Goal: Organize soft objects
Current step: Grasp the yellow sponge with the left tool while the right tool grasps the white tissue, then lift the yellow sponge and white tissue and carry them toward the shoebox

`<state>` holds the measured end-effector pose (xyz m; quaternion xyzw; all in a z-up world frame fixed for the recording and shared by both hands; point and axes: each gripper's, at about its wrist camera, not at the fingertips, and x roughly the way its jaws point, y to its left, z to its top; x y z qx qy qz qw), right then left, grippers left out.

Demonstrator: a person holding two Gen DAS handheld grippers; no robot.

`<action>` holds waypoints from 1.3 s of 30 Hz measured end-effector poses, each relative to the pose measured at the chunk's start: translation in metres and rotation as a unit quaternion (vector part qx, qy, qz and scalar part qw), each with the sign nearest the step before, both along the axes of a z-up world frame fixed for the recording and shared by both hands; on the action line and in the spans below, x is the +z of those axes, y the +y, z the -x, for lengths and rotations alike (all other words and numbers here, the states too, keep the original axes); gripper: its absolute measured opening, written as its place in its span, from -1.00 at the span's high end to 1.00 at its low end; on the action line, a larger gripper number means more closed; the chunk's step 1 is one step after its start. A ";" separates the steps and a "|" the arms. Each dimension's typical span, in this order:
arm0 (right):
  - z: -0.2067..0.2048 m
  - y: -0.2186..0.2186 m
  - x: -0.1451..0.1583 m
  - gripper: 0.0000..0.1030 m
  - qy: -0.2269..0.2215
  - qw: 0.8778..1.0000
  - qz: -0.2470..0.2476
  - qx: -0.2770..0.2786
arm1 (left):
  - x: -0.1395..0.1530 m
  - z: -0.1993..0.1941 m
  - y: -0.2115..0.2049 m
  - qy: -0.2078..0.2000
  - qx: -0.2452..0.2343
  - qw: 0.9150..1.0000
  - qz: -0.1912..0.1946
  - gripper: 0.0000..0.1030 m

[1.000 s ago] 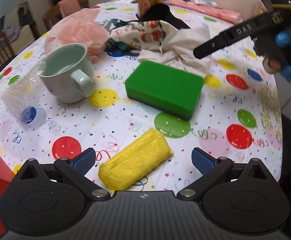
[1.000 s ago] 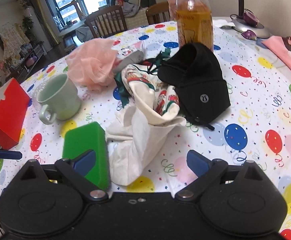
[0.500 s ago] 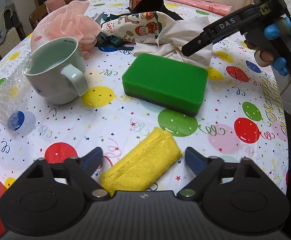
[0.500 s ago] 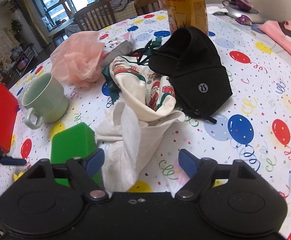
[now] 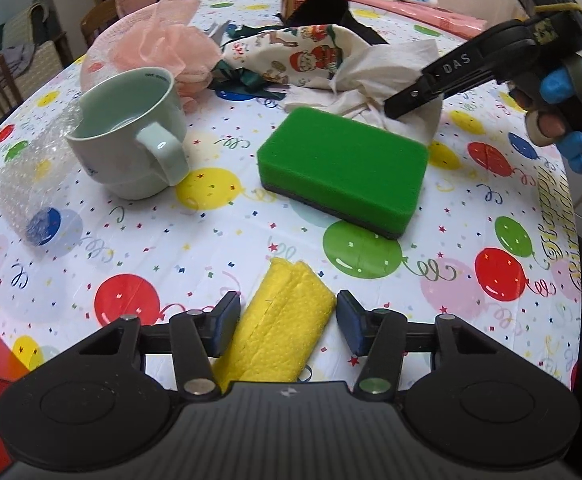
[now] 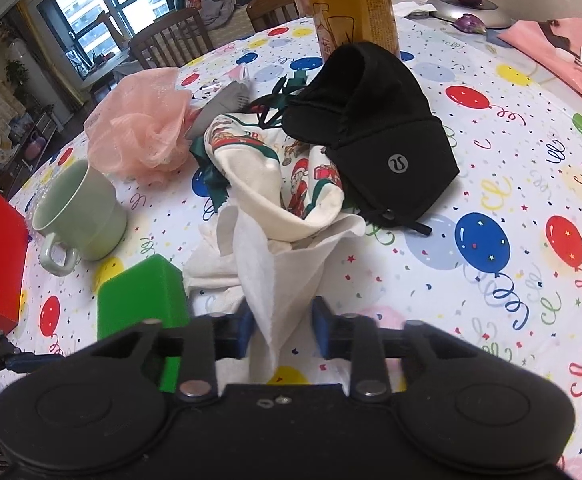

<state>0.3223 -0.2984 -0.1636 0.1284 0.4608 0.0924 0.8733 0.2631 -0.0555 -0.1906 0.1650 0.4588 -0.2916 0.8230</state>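
Both claws have just been closing since the earlier frame. Left claw now stands narrow around the yellow sponge cloth, its blue pads just beside the roll's flanks; whether they press it I cannot tell. Right claw has narrowed onto the hanging corner of the white tissue, which runs between its pads, though a firm pinch is unclear.

From the left claw, the green sponge lies at twelve o'clock on the balloon-print worktop, the pale green mug at ten o'clock, bubble wrap beside it. From the right claw, the Santa-print cloth lies over the tissue at twelve, the black pouch at one o'clock, the pink mesh puff at eleven, the orange bottle behind.
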 end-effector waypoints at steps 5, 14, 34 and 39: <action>0.008 -0.002 0.009 0.95 -0.015 1.000 -0.018 -0.005 | 0.001 0.001 0.004 0.004 0.037 0.999 0.004 0.03; 0.031 0.000 0.042 0.97 -0.054 0.998 -0.019 0.018 | 0.013 0.004 0.021 0.023 0.121 0.992 0.041 0.05; 0.069 0.013 0.146 0.97 -0.143 0.985 -0.057 0.073 | 0.073 0.019 0.070 0.035 0.239 0.963 0.118 0.67; 0.067 0.032 0.161 0.97 -0.159 0.980 -0.061 0.100 | 0.087 0.028 0.088 0.021 0.249 0.959 0.133 0.72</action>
